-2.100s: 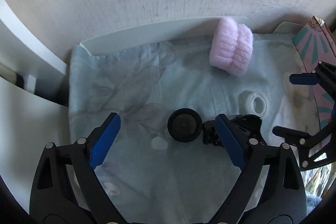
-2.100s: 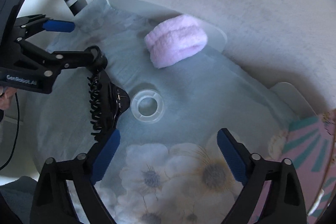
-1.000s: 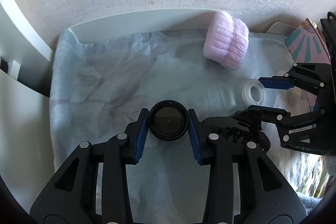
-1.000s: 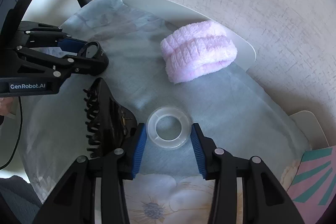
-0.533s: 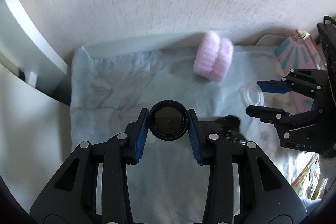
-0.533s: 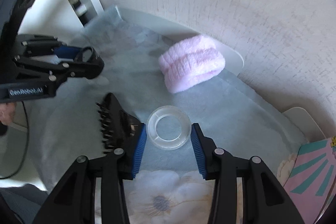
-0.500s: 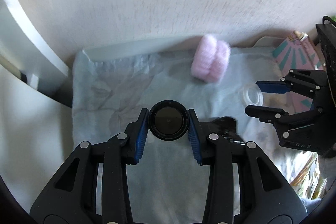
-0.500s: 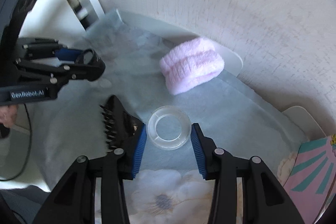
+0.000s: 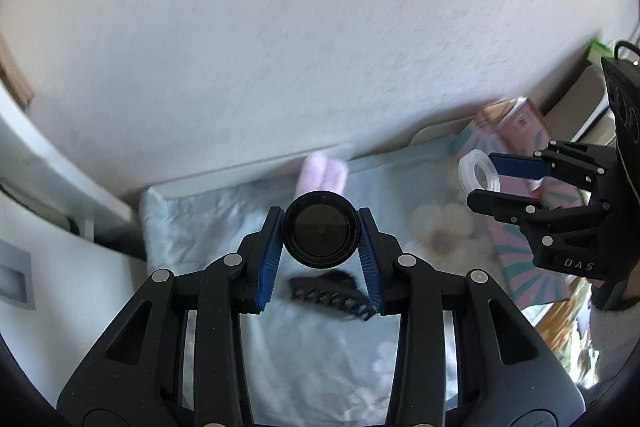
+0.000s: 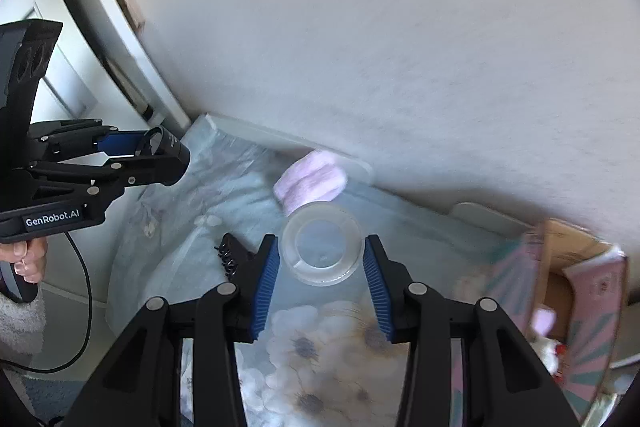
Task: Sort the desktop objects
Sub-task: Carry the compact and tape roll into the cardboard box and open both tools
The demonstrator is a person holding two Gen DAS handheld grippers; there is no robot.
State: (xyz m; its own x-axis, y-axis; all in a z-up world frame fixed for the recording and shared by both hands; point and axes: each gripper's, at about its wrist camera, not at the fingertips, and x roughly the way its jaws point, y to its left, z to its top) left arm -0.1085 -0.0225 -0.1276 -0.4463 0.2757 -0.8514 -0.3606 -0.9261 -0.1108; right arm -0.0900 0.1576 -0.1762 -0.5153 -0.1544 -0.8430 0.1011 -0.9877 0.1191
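The left gripper [image 9: 320, 247] is closed on a round black cap-like object [image 9: 320, 229], its blue pads pressed to either side, and holds it raised above the pale blue floral cloth [image 9: 224, 227] that covers the surface. In the right wrist view the same left gripper [image 10: 132, 155] shows at the left, above the cloth's left edge, with the black object [image 10: 166, 161] sticking out from between its fingers. The right gripper [image 10: 320, 267] is closed on a clear plastic ring of tape [image 10: 322, 245], clamped at its two sides and lifted off the cloth; from the left wrist view the right gripper [image 9: 486, 183] hangs over the right part of the surface with the clear ring [image 9: 478, 173] at its tip. A black toothed hair claw clip [image 9: 328, 293] lies on the cloth near its middle, blurred in both views. A fluffy pink rolled headband [image 10: 310, 181] rests at the back edge of the surface, close to the textured white wall [image 10: 400, 47]. At the right edge of the surface stands an open cardboard box with a pink and teal sunburst print [image 10: 580, 275], with small things inside it too blurred to name. Large white flowers are printed on the near right part of the cloth.
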